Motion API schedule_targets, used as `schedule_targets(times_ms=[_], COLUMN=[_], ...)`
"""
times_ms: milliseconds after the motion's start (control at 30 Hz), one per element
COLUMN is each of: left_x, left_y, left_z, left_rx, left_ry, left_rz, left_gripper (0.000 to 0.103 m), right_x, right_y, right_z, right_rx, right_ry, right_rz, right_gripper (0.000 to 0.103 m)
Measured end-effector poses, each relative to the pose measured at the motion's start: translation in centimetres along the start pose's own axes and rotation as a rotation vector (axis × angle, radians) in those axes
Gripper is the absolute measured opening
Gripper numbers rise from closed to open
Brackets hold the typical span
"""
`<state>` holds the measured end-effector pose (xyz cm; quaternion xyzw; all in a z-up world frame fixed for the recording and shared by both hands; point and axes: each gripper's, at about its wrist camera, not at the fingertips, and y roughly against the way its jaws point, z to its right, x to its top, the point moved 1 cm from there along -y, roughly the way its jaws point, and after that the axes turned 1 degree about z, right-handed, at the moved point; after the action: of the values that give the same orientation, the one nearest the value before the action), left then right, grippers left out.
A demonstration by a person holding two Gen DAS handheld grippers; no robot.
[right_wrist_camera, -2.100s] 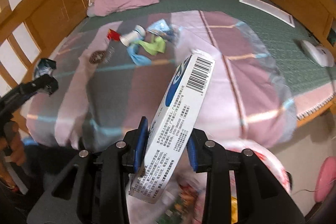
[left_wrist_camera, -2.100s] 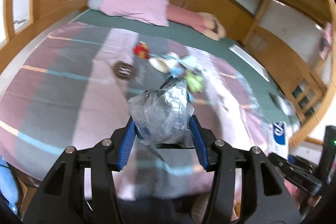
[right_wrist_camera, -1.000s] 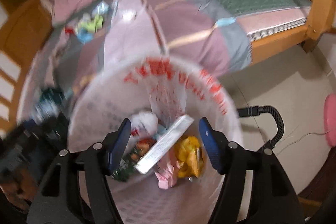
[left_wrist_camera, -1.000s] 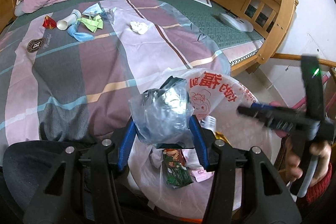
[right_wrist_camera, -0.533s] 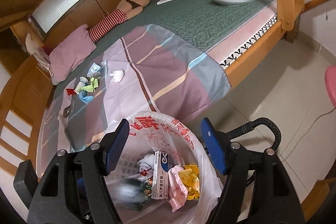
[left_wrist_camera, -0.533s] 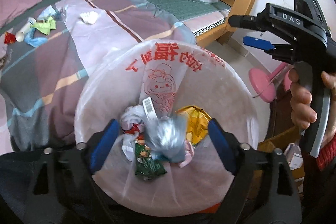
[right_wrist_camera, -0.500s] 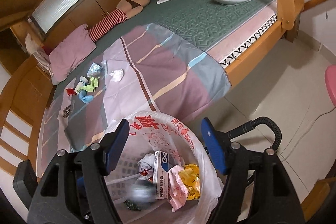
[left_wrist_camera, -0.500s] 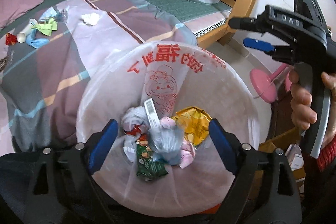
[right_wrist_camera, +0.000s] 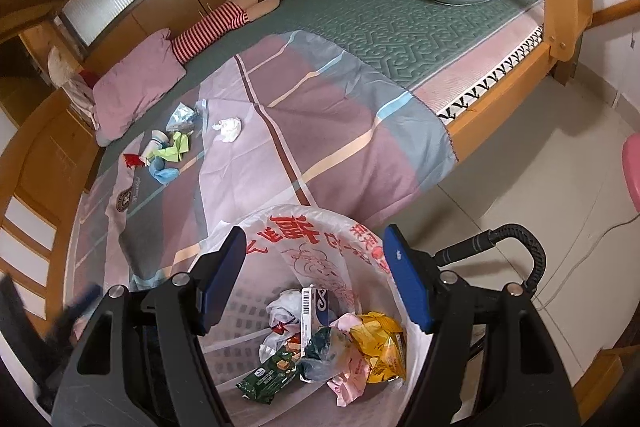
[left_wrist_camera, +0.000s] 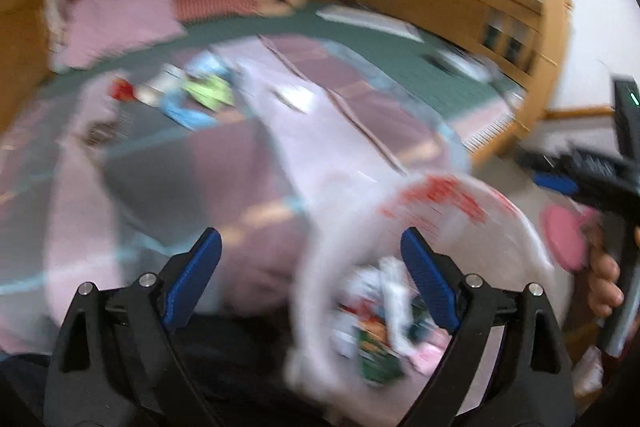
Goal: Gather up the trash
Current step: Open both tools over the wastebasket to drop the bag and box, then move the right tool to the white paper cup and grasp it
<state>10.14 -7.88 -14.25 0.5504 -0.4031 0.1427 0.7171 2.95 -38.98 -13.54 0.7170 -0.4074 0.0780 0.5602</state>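
Wooden-framed bed carried scattered crumpled wrappers on its striped sheet. Both tools, left tool and right tool, gaped empty above the white-lined trash basket; careless swings could tip it.
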Motion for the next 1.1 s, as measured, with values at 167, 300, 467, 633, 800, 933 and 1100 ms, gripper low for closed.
schedule_targets(times_ms=[167, 300, 467, 633, 800, 933, 1100], left_x=[2.1, 4.2, 7.8, 7.8, 5.4, 5.2, 4.7], left_y=[-0.2, -1.4, -3.5, -6.2, -7.3, -6.6, -7.5], left_z=[-6.5, -11.6, -17.6, -25.1, -30.1, -30.6, -30.6], left_rx=[0.116, 0.207, 0.368, 0.461, 0.506, 0.538, 0.502], left_ry=[0.121, 0.177, 0.119, 0.249, 0.465, 0.513, 0.553], left_rz=[0.024, 0.001, -0.021, -0.060, -0.151, -0.125, -0.176], left_gripper=[0.094, 0.095, 0.099, 0.099, 0.099, 0.099, 0.099], right_x=[0.7, 1.5, 3.1, 5.2, 7.4, 9.1, 12.0], right_y=[-1.8, -3.1, -5.7, -10.4, -17.6, -25.0, -33.5], right_z=[-2.2, -5.1, -10.6, -18.1, -26.6, -33.6, -39.9], right_rx=[-0.009, 0.007, 0.032, 0.098, 0.142, 0.225, 0.144], right_ry=[0.046, 0.086, 0.182, 0.316, 0.419, 0.409, 0.374], right_rz=[-0.034, -0.052, -0.088, -0.127, -0.151, -0.200, -0.203], right_gripper=[0.070, 0.070, 0.079, 0.079, 0.079, 0.079, 0.079])
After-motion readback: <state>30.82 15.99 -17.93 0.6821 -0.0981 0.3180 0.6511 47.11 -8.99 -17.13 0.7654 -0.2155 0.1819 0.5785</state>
